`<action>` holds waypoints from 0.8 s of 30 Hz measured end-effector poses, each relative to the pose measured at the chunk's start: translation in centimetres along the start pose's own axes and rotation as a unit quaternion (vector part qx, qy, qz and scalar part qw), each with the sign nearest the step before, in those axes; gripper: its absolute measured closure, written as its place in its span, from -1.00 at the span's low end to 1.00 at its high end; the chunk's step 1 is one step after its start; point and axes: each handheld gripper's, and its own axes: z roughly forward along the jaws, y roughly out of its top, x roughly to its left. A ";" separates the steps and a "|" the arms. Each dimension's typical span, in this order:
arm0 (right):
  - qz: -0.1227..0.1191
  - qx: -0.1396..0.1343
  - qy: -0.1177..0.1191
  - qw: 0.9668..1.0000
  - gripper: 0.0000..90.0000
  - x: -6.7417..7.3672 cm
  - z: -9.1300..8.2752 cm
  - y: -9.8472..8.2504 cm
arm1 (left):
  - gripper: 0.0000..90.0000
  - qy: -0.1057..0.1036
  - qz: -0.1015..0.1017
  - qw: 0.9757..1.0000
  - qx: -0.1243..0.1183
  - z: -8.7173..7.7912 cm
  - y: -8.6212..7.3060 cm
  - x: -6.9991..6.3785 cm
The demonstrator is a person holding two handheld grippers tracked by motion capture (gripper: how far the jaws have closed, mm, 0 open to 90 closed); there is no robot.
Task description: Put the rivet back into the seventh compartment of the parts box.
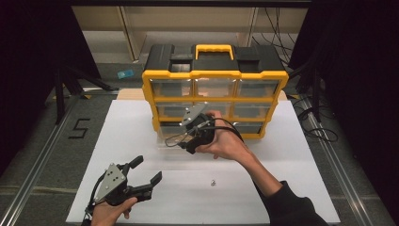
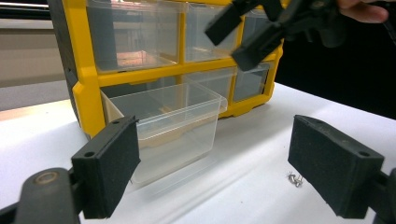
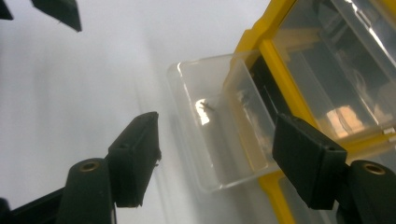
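A yellow and black organizer (image 1: 215, 74) with clear drawers stands at the back of the white table. Its bottom left drawer (image 1: 170, 137) is pulled out, and a small metal piece (image 3: 204, 106) lies inside it. A hand holds my right gripper (image 1: 188, 139) just above this drawer (image 3: 210, 140), jaws open and gripping nothing. My left gripper (image 1: 147, 169) rests open near the front left of the table, facing the drawer (image 2: 173, 126). A small metal screw (image 1: 212, 181) lies loose on the table, just inside the left gripper's right jaw in the left gripper view (image 2: 295, 178).
The white board (image 1: 291, 188) covers the table under the organizer. A floor mark shaped like a 5 (image 1: 78, 128) lies to the left, with metal rails (image 1: 42, 155) along the sides. Cables (image 1: 320, 127) trail at the right.
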 end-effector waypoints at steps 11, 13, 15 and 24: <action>0.025 -0.008 0.010 1.000 -0.29 1.0 -1.6 -3.3 | -0.64 0.002 -0.012 1.000 0.002 -0.2 0.0 -0.2; 0.031 -0.006 0.008 0.999 -0.29 1.1 -1.8 -3.7 | -0.64 0.002 -0.013 1.000 0.003 -0.2 0.0 -0.3; 0.038 -0.004 0.011 0.999 -0.30 1.2 -1.8 -4.3 | -0.64 0.002 -0.013 1.000 0.003 -0.2 0.0 -0.3; 0.045 0.020 0.018 0.999 -0.34 1.5 -1.4 -6.2 | -0.64 0.006 -0.014 1.000 0.003 -0.2 0.0 -0.2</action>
